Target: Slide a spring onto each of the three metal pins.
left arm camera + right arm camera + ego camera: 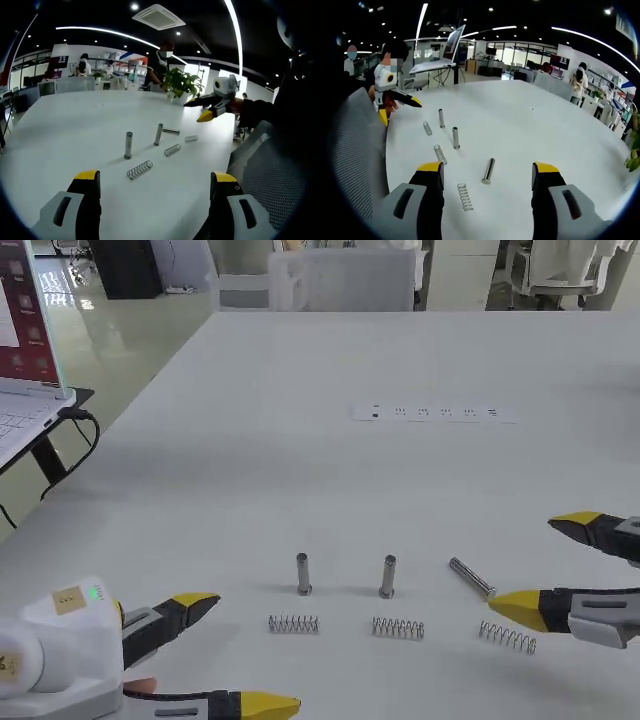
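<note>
White table [300, 470] bears 2 upright pins [303, 573], 1 lying pin [470, 577], 3 loose springs [294, 623].

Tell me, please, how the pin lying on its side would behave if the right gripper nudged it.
The lying pin is a smooth round rod on the flat table, so a nudge would probably roll it. Being solid-looking metal, it is likely stiff and heavy for its size. Its polished surface may slip in the open right gripper.
</note>
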Tool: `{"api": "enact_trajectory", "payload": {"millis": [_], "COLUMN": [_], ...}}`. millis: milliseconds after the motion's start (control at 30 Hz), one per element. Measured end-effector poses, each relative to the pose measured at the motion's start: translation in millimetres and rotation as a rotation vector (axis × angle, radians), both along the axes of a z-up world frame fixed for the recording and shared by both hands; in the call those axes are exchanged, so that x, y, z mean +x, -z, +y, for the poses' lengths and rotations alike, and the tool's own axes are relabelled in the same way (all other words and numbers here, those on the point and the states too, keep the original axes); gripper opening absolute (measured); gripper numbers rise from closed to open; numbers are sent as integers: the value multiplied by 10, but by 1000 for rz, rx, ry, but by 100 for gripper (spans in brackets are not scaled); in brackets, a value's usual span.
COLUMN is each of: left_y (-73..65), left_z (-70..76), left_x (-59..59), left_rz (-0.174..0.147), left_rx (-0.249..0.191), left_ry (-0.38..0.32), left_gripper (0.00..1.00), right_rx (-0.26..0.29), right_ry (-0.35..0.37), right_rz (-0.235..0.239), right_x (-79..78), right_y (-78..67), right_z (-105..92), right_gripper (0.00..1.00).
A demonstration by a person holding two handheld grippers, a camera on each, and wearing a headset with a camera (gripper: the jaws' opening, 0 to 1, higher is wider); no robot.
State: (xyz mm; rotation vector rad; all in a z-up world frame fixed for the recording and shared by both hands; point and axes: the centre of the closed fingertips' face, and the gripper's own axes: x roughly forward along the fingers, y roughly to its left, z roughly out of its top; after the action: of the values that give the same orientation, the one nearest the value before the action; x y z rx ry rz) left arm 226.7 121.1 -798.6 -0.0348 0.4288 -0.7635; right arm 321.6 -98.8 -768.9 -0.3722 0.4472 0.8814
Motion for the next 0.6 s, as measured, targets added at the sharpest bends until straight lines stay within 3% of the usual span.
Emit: {"api": "enact_trajectory", "payload": {"millis": [267,600], "left_y": [2,3], "left_z": [3,17], "left_x": [0,11], "left_rz": [1,1], "left_rx": [2,5], "left_ry": [-1,-9], "left_gripper": [87,87], "right_rx": [-40,-90], "right_ry": [-22,-39], "right_rz": [13,50], "right_x": [151,301], "right_y": [43,195], "right_z": [105,208], "right_gripper": [67,61]}}
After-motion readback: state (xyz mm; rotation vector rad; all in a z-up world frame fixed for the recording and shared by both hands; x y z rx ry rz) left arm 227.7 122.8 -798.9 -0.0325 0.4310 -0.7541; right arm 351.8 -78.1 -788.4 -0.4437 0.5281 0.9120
